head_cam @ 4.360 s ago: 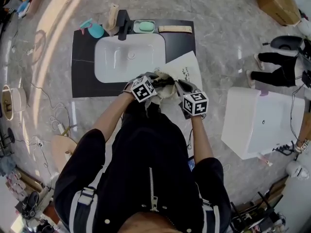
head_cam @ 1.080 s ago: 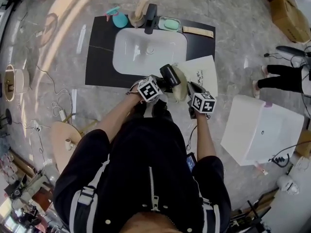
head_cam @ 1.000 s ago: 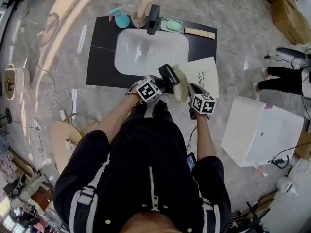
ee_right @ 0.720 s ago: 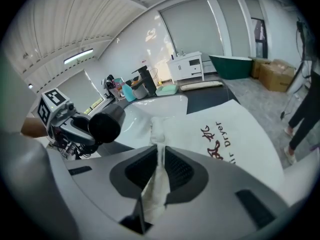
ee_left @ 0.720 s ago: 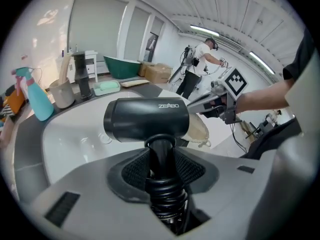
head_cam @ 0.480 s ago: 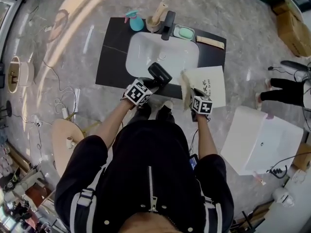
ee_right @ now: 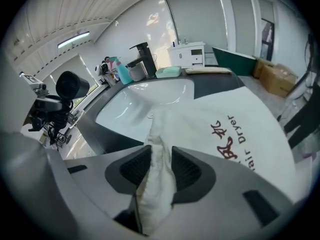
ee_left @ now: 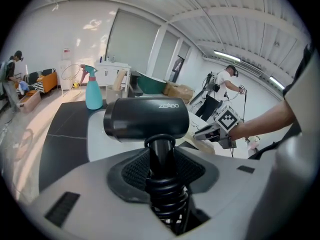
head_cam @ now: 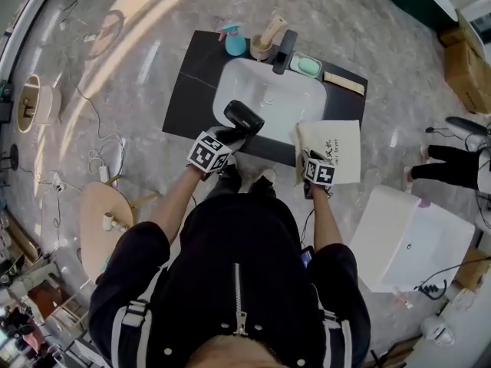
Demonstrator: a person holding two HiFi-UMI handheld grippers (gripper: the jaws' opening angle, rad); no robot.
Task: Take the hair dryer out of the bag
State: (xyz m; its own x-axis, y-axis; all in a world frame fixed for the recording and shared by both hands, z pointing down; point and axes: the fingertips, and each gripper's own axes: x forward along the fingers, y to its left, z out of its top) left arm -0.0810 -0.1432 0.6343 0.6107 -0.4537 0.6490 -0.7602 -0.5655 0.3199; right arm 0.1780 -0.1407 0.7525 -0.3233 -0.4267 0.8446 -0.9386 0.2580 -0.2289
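Overall, noted a dark desk (head_cam: 196, 83) standing on a marbled floor (head_cam: 399, 44), with a white basin (head_cam: 265, 102) sunk into its top. Found the cream cloth bag (head_cam: 337, 148) lying flat on the desk's right end, just beside the basin, printed side up, near left edge gathered toward the right gripper. Observed the black hair dryer (head_cam: 242, 118) fully out of the bag and well apart from it, held up over the basin's near left corner, barrel above, handle below. Recorded the left gripper (ee_left: 161, 159) with jaws clenched on the hair dryer's handle, pads pressing both sides just under the barrel. Recorded the right gripper (ee_right: 161, 166) with jaws just been opening and now released, a bunched fold of the bag standing loosely between the pads. Logged along the desk's far edge, left to right: a teal spray bottle (head_cam: 234, 41), a black faucet (head_cam: 284, 50), a green soap dish (head_cam: 309, 65).
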